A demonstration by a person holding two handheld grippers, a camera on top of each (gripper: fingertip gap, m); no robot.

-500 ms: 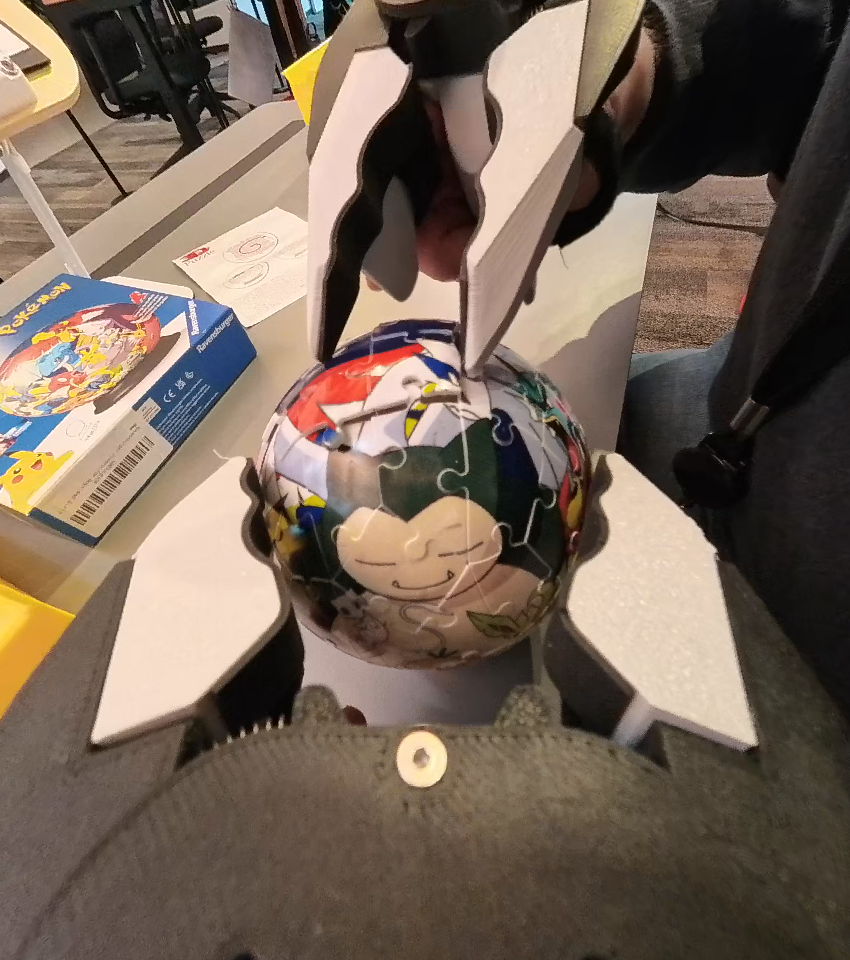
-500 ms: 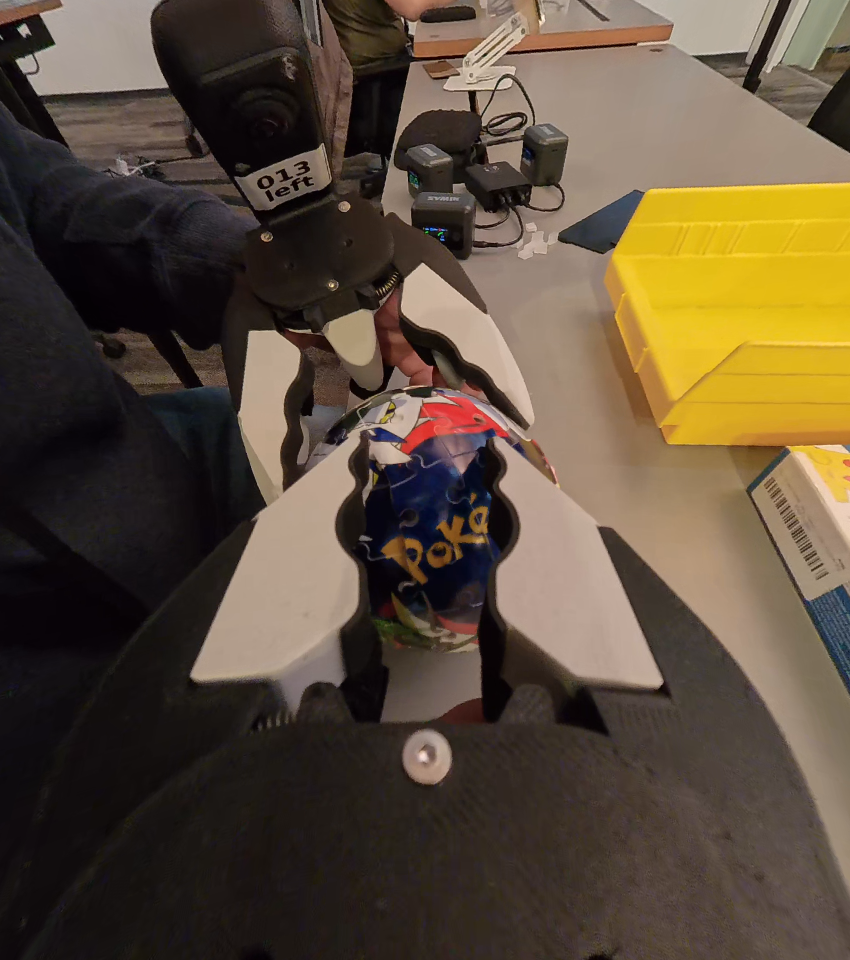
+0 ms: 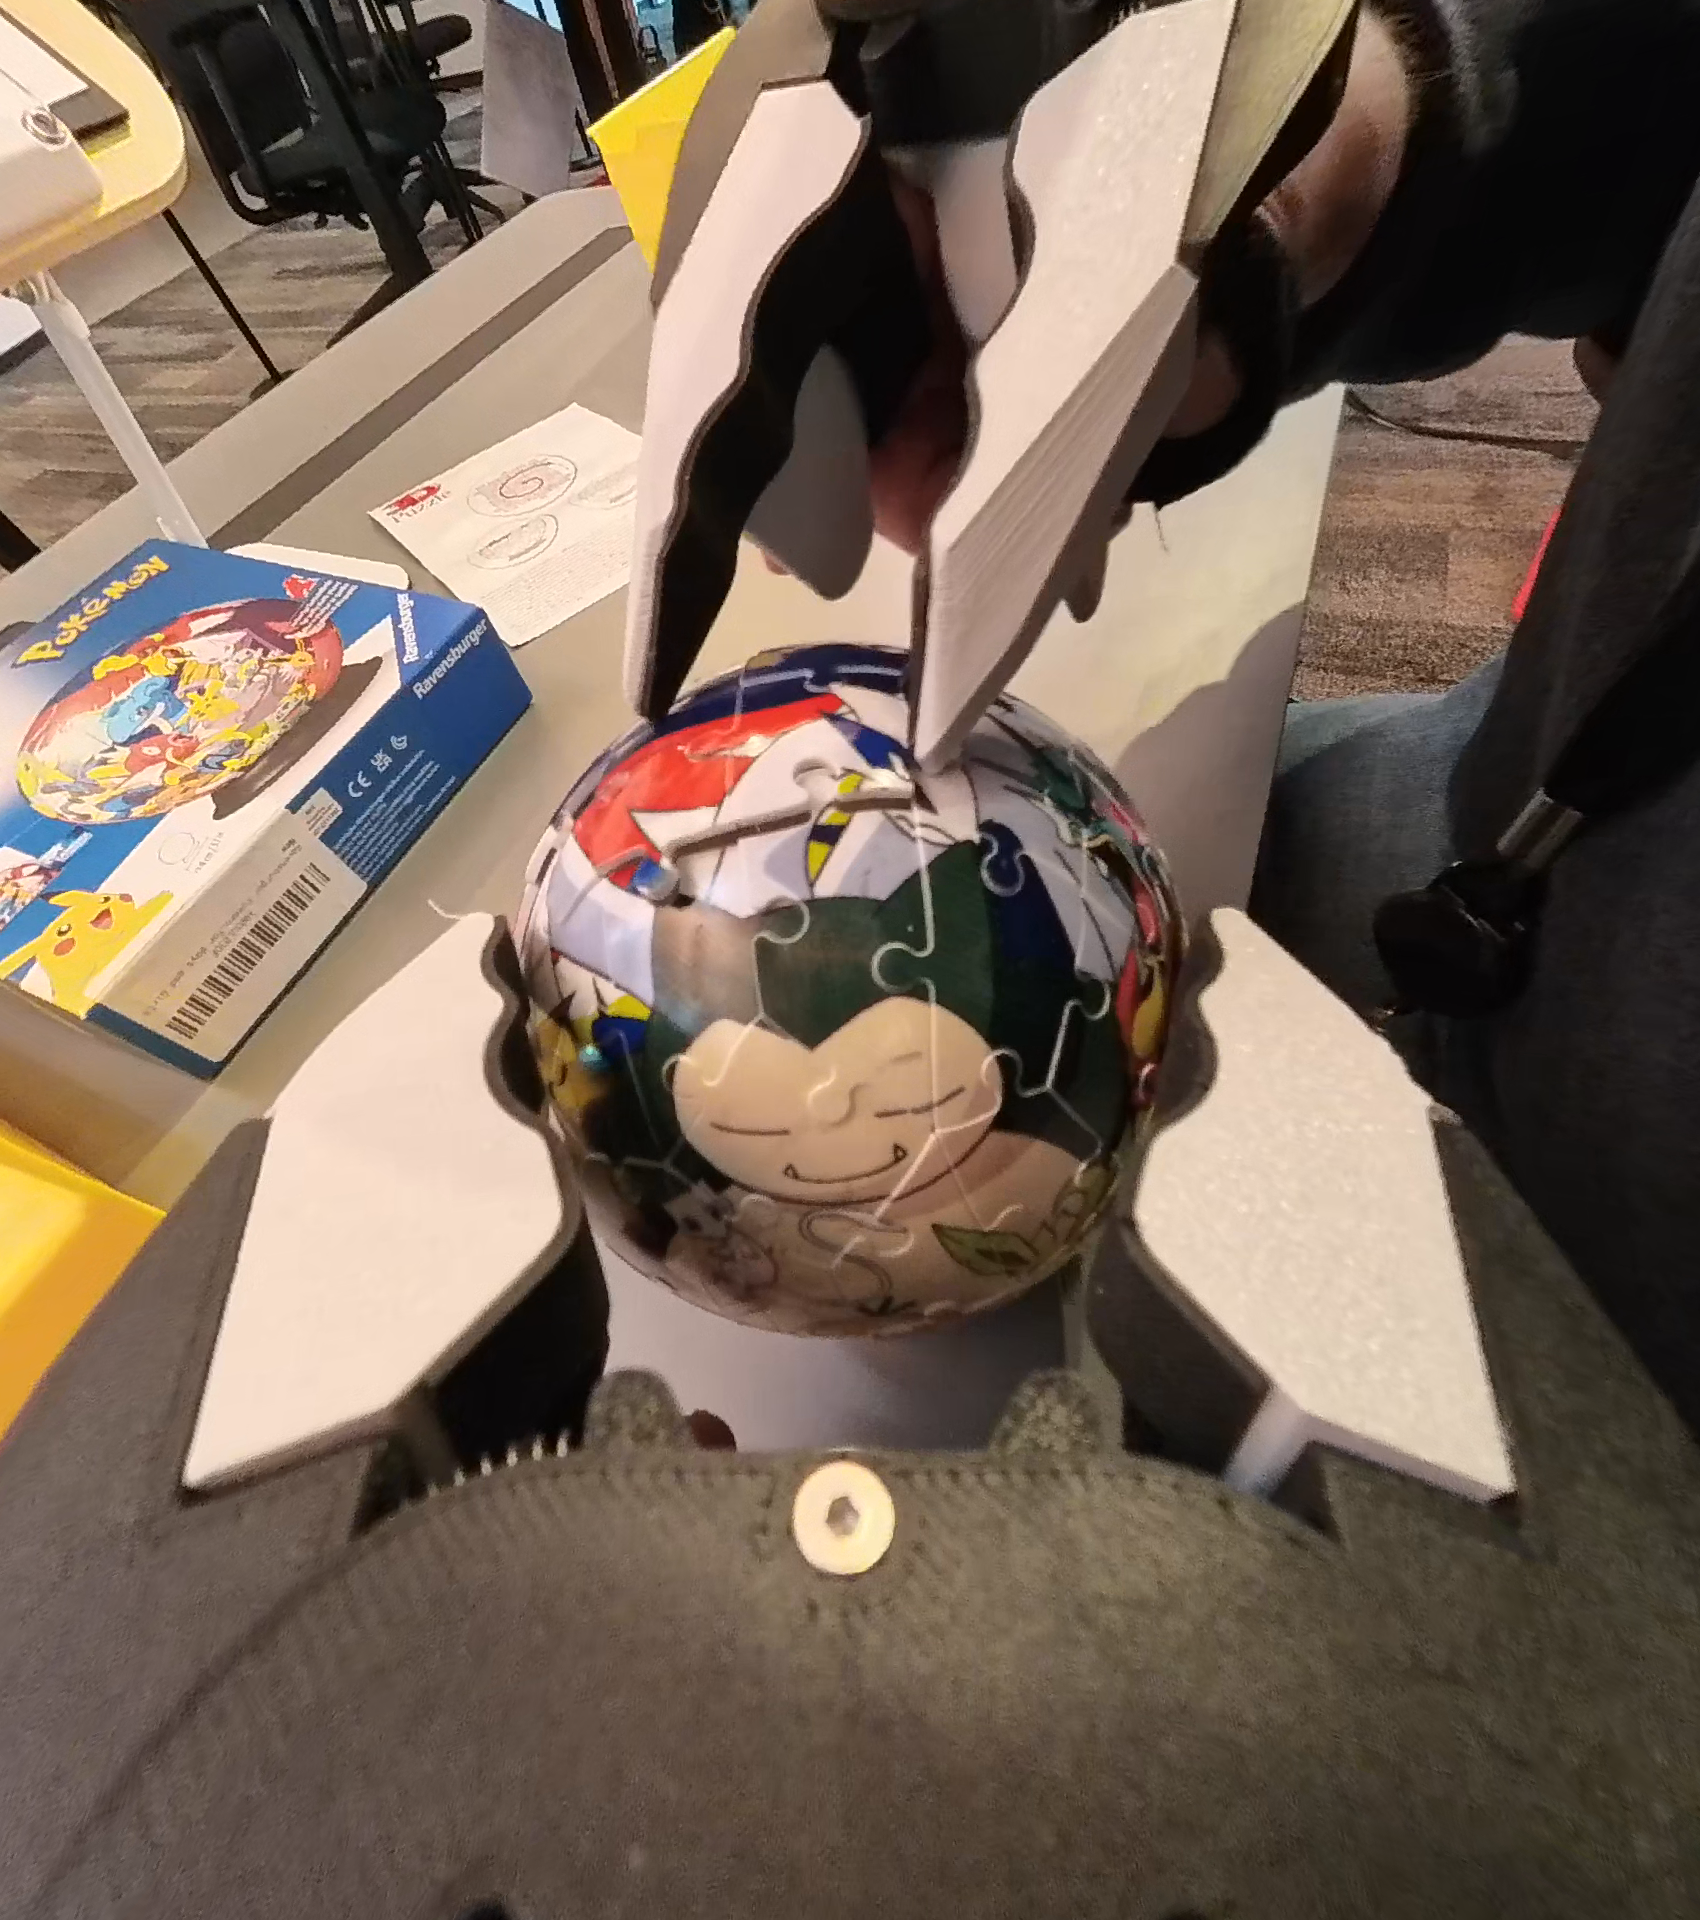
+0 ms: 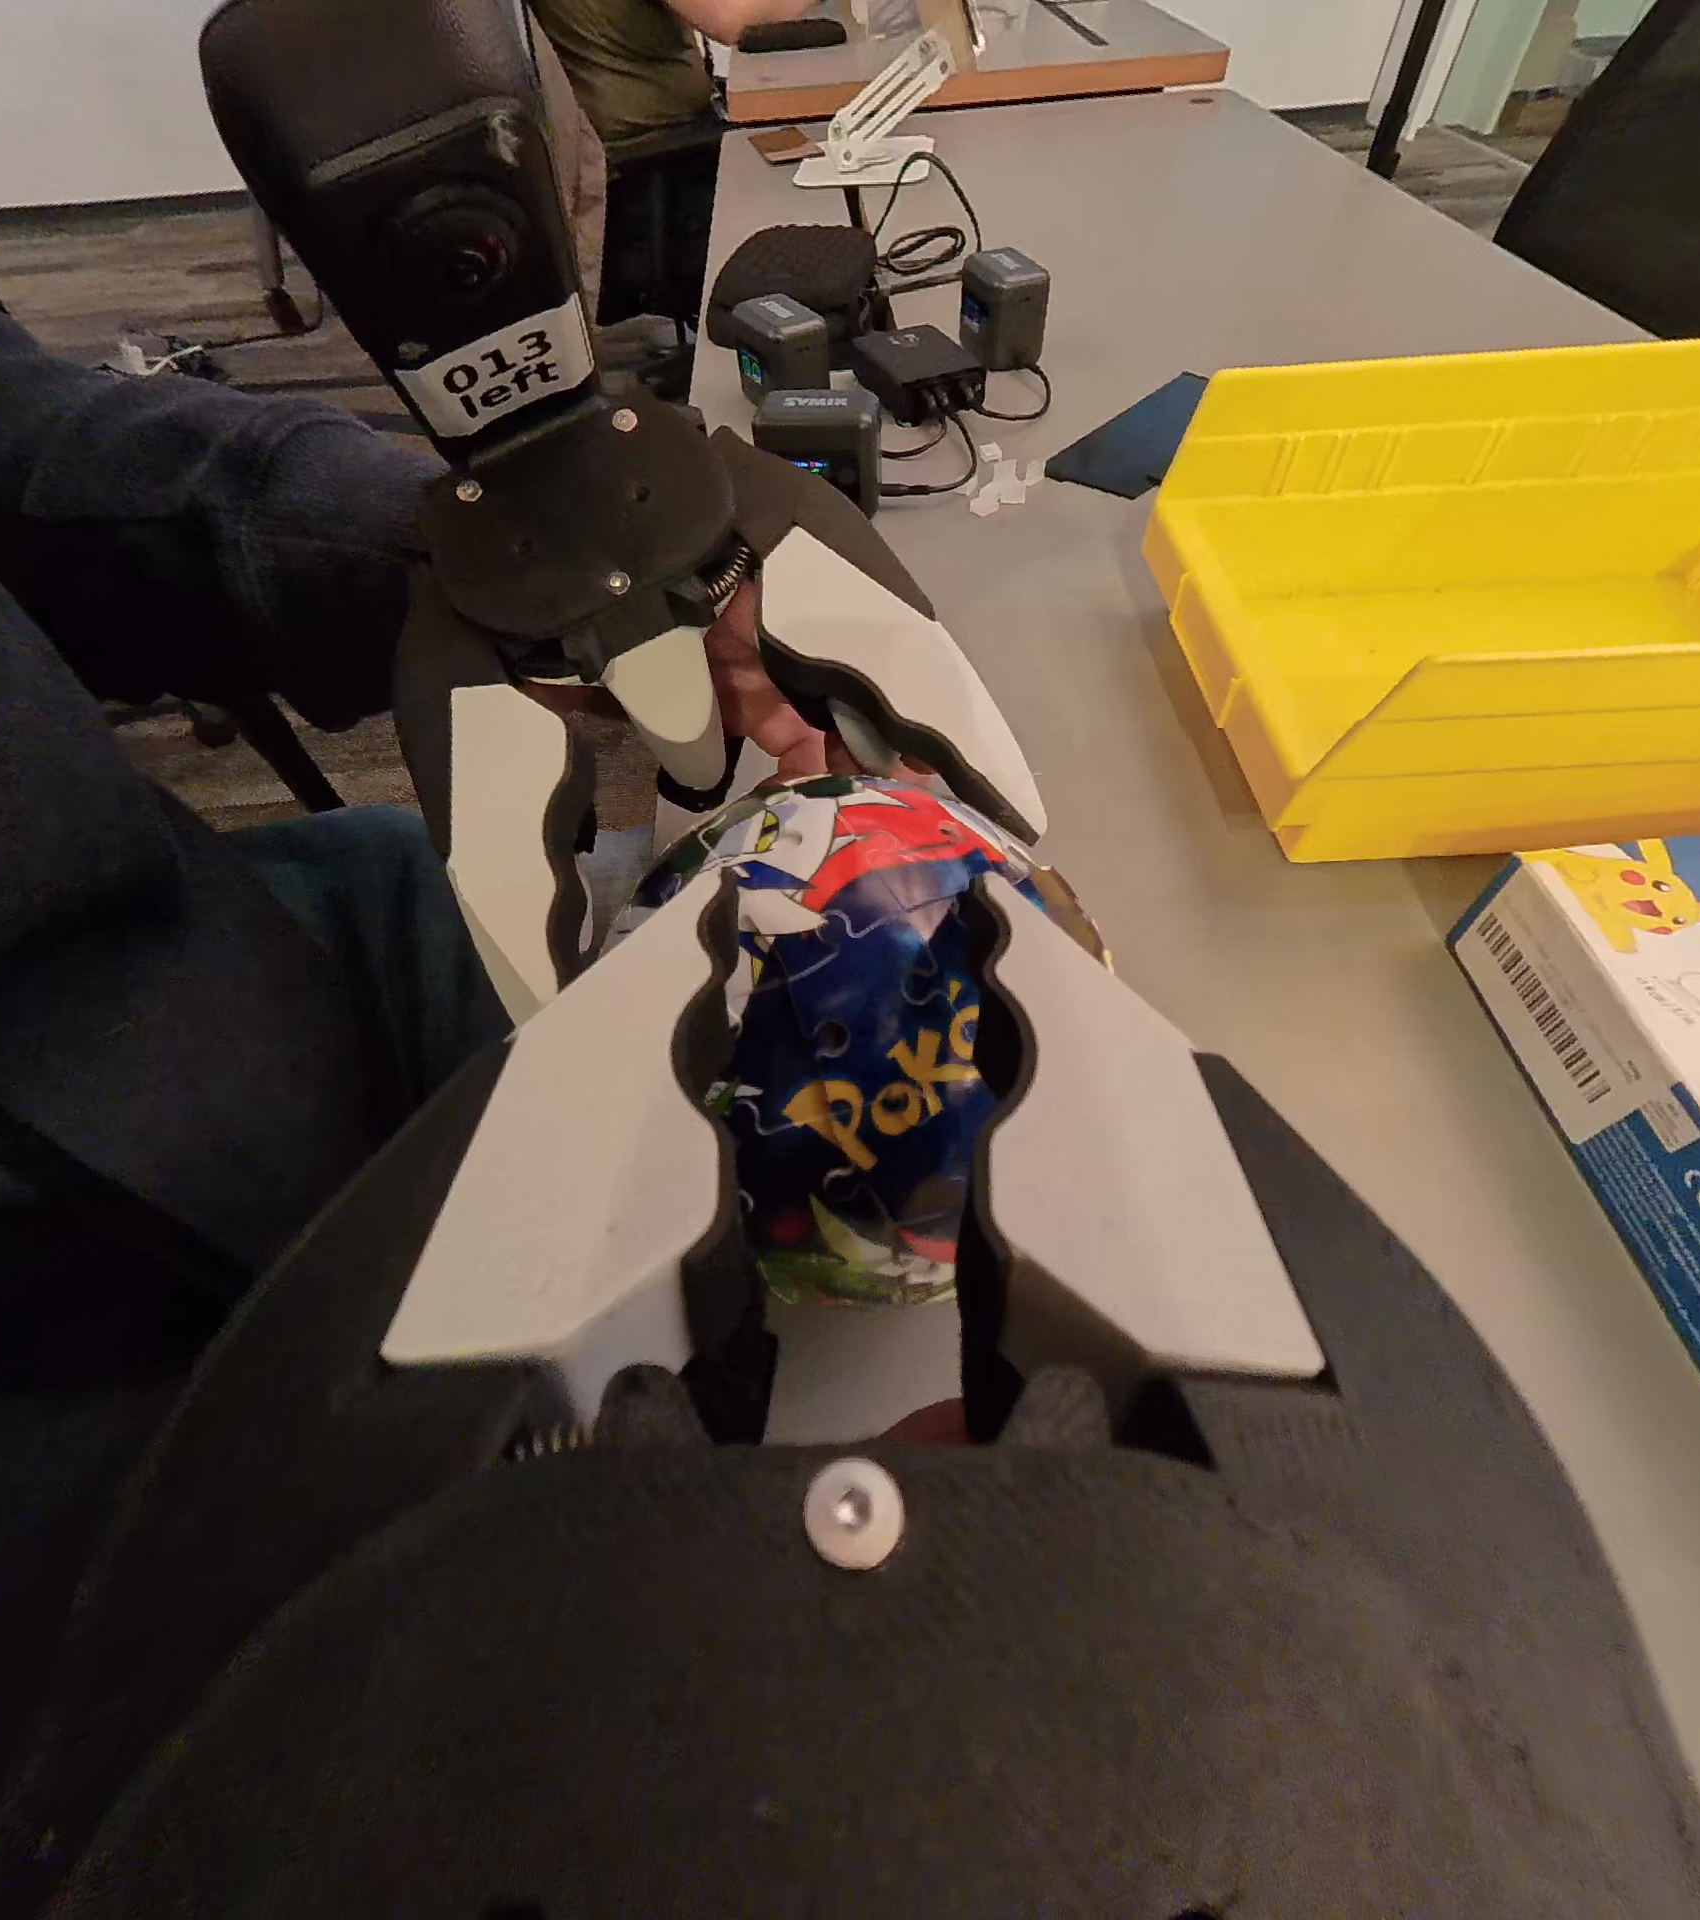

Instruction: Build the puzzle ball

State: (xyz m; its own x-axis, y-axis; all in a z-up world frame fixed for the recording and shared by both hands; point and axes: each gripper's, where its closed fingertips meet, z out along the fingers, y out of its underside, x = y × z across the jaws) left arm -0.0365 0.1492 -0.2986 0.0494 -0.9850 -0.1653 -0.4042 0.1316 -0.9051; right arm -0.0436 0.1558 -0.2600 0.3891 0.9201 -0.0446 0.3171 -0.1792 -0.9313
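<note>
**A:** so where's the puzzle ball [image 3: 851,997] at right now?

**B:** Sitting right between the fingers of the left gripper [image 3: 851,945]. Both white fingers press its sides, so that one's clamped on the ball. The ball looks nearly all built, with one piece [image 3: 804,805] near the top sticking up out of the surface, not seated flush.

**A:** and the right gripper?

**B:** The right gripper [image 3: 794,717] comes down from above. Its two tips rest on the top of the ball, either side of that raised piece, jaws parted a bit. From its own camera the ball [image 4: 856,1091] fills the gap between the fingers and runs past both tips. Can't tell if the tips are actually pinching the piece or just touching the ball around it.

**A:** anything else on the table?

**B:** Blue puzzle box [image 3: 191,821] off to the left of the left jaws, a paper instruction sheet [image 3: 513,520] beyond it, yellow bin [image 4: 1490,623] to the right of the right jaws, and some black chargers [image 4: 887,353] with cables farther back on the grey table [image 4: 1241,935].
</note>
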